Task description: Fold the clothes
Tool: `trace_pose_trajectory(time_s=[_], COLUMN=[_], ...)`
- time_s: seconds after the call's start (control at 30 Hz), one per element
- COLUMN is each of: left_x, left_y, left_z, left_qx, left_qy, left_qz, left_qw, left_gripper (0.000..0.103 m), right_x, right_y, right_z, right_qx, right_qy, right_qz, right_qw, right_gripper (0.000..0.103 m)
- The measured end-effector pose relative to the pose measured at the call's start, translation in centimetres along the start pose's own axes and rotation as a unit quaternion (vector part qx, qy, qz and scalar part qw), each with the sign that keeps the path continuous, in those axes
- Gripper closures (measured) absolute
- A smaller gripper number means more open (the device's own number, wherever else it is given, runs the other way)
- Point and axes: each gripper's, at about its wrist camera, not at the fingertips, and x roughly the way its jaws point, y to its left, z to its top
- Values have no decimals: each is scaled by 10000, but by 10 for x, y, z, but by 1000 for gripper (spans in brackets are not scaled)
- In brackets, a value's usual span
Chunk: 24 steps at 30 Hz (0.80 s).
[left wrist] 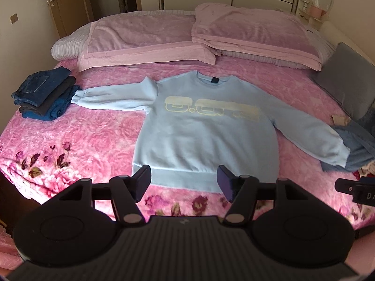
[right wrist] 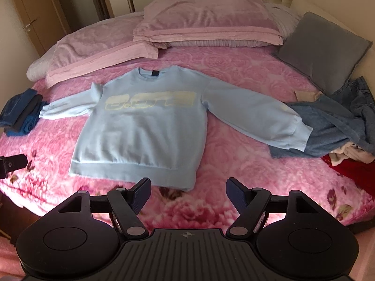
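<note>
At the far left of the pink floral plush bedspread (left wrist: 98, 131), a stack of folded dark blue and grey garments (left wrist: 44, 96) was seen, with the cuff of the left-hand sleeve (left wrist: 117, 96) just beside it. In the middle of the bed, the light blue sweatshirt with a pale yellow chest print (left wrist: 201, 135) was laid flat and face up. Its collar was pointed toward the lilac pillows (left wrist: 145, 42) at the headboard and its ribbed hem (left wrist: 182, 179) toward the near edge, so the body's long axis ran from near to far, while both sleeves were spread sideways and slightly downward across that axis. The right-hand sleeve (right wrist: 253, 112) was draped onto a heap of crumpled denim (right wrist: 332, 126) beside a grey cushion (right wrist: 323, 49).

The left gripper (left wrist: 184, 182) was held above the hem with its fingers spread wide and nothing between them. The right gripper (right wrist: 188, 193) was held just past the hem's right corner, likewise wide open and empty.

The step in hand was judged to be the first grasp for folding. It would be done well if one sleeve were taken near its cuff and carried across the chest, the fabric being kept flat. The right sleeve would best be lifted clear of the denim first, so that nothing is dragged along.
</note>
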Motion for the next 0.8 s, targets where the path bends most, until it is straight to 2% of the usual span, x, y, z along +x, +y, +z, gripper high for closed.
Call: trace_pose_trajectory(time_s=[0.13,0.3,0.4,0.5,0.67,0.8], left_x=[29,83,126,176,271,344], left_y=[30,90,134,172,247,305], left_z=[27,68,88,108,135,141], left_qx=[-210,-671,-966,-1099,-1636,-2314], left_qy=[-4,101,182,276,498,580], left_qz=[-7,37,135,419,572,549], left_qw=[9998,9977,9951,9927,9836,9696], left_gripper=[45,45,45,45,45,45], right_x=[21,60,92,132,202,251], right_y=[7,19,26,34,46,50], right_z=[25,63,85,106,143,160], right_qx=[194,652,937,1183,1503,1594], right_qy=[-36,-60,-26,73,291,185], right_qz=[-7,-12,9,-73,-519,-704], right_qw=[9998,9979,9956,9929,9869,9845], right_gripper=[29,29,29,29,29,29])
